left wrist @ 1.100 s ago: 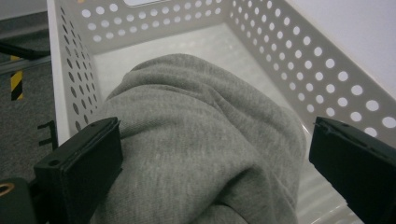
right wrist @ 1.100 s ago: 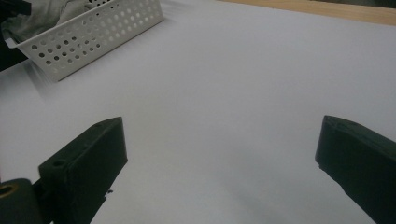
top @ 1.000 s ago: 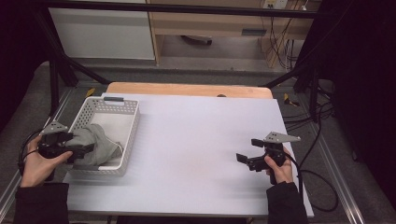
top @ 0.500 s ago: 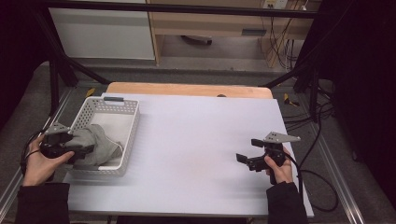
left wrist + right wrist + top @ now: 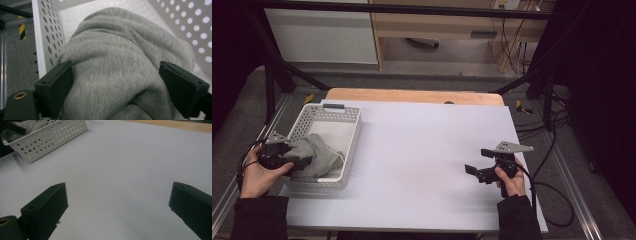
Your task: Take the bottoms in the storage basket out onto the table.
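Grey garment (image 5: 314,155): bunched in the white basket (image 5: 348,150) at the worktop's (image 5: 422,150) left edge, spilling over the near-left rim.
Left tongs (image 5: 115,82): jaws have just been closing, a fat fold between them, both pads at the cloth.
Right tongs (image 5: 476,172): wide, holding nothing, near the right edge.
Risk: thick soft fold may slip out; a snagged garment could drag the light basket along.

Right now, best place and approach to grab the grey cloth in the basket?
Take the raised fold of the grey cloth, coming from the white basket's near-left corner, where the cloth bulges over the rim. The hump is thick and rounded, so it likely fits between jaws. The left tool already straddles it, its jaws just closing around it.
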`<state>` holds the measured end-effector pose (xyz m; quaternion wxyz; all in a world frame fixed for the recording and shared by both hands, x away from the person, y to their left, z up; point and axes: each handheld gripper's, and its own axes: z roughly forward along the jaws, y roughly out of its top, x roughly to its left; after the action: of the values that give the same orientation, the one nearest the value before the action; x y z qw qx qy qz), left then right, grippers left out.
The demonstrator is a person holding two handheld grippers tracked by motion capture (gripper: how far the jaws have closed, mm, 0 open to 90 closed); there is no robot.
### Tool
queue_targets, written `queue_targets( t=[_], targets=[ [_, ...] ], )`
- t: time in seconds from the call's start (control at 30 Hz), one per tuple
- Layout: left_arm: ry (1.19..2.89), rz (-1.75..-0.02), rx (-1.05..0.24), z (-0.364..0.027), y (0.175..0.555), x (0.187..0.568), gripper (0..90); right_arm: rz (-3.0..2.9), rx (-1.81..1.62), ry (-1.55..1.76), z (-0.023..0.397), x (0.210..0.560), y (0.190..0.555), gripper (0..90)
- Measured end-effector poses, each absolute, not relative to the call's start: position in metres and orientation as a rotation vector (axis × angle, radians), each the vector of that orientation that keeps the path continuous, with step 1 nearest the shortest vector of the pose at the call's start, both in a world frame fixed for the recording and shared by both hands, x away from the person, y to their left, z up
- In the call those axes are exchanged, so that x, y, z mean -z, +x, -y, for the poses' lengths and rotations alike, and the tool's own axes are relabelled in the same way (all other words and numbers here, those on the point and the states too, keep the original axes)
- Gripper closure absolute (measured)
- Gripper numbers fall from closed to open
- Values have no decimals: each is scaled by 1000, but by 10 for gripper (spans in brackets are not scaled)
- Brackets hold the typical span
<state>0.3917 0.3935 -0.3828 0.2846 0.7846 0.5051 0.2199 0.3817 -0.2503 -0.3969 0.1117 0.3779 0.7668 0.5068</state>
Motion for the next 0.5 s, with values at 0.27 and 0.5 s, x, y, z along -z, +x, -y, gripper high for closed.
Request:
queue_targets(
  t=[0.27, 0.5],
  targets=[
    [2119, -1360, -606, -392, 392, 383, 235, -2253, -1488, 1110, 250, 397, 382, 24],
    [2140, -1356, -612, -390, 391, 384, 307, -2253, -1486, 1107, 250, 397, 382, 25]
  ],
)
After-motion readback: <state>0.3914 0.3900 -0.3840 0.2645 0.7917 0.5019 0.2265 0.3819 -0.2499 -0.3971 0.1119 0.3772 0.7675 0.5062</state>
